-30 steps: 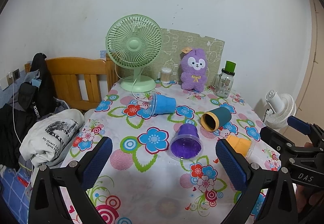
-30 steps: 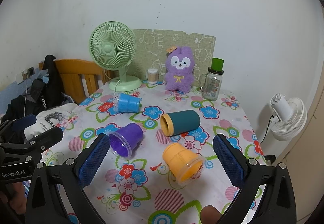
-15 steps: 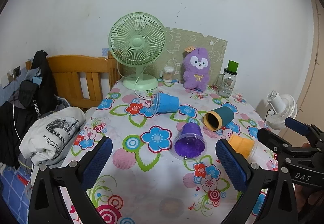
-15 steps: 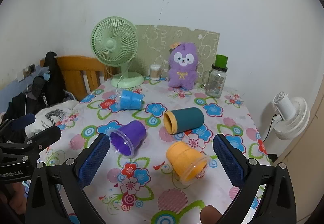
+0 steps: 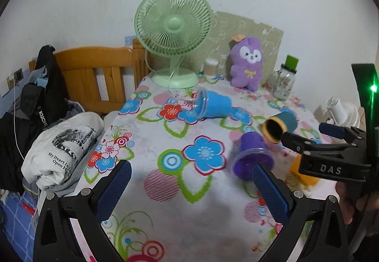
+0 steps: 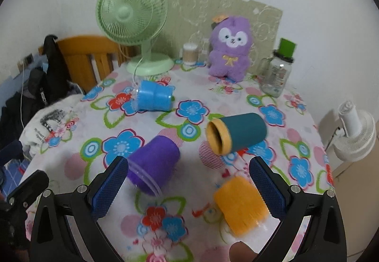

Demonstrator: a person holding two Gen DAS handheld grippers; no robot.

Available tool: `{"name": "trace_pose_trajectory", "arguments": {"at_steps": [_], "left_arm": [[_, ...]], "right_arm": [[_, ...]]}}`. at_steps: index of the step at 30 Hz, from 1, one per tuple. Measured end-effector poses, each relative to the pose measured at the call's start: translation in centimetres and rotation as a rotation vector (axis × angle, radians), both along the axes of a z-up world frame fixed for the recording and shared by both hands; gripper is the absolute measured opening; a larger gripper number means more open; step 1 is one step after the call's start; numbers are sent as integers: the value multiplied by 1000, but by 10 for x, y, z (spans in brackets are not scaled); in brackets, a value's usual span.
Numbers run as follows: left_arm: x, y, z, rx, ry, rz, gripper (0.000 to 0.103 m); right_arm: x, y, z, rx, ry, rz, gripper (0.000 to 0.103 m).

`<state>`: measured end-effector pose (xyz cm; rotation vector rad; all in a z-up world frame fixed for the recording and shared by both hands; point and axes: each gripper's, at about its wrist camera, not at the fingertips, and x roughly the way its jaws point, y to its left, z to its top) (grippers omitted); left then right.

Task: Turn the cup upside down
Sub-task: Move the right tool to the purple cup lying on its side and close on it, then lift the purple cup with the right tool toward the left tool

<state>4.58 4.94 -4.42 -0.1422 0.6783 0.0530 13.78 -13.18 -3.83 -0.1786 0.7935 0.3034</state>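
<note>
Left wrist view: your left gripper hangs with jaws wide apart, empty, above the floral tablecloth; purple cup lies on its side just past the right pad. Right wrist view: right gripper spread wide, empty, orange cup on its side just inside the right pad, purple cup by the left. Risk: closing off-centre would likely roll either cup away.

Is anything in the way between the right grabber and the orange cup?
Nothing visible is. In the right wrist view, the orange cup lies on its side just ahead of the open right gripper, beside its right finger. The purple cup lies apart, to the left.
</note>
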Motion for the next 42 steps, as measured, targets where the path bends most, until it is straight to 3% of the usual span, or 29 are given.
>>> {"name": "trace_pose_trajectory", "arguments": {"at_steps": [12,18,20,22,30,31,42], "left_arm": [[21,27,-27,-48,67,47,103],[21,32,-30,-60,77,58,103],[21,32,-31,-64,80,56,103],[21,32,-30,-66,82,55,103],[5,37,-21,-77,60,71,103],[3,38,-20,-79,59,73,103],[-36,36,-15,-116,56,70,103]], "right_arm": [[59,44,-51,40,249,70,102],[65,47,-65,51,323,91,87],[65,48,-64,47,323,104,79],[65,50,-64,63,356,138,63],[46,49,-49,150,388,233,61],[42,48,-44,163,389,248,57],[-26,42,-11,221,401,391,57]]}}
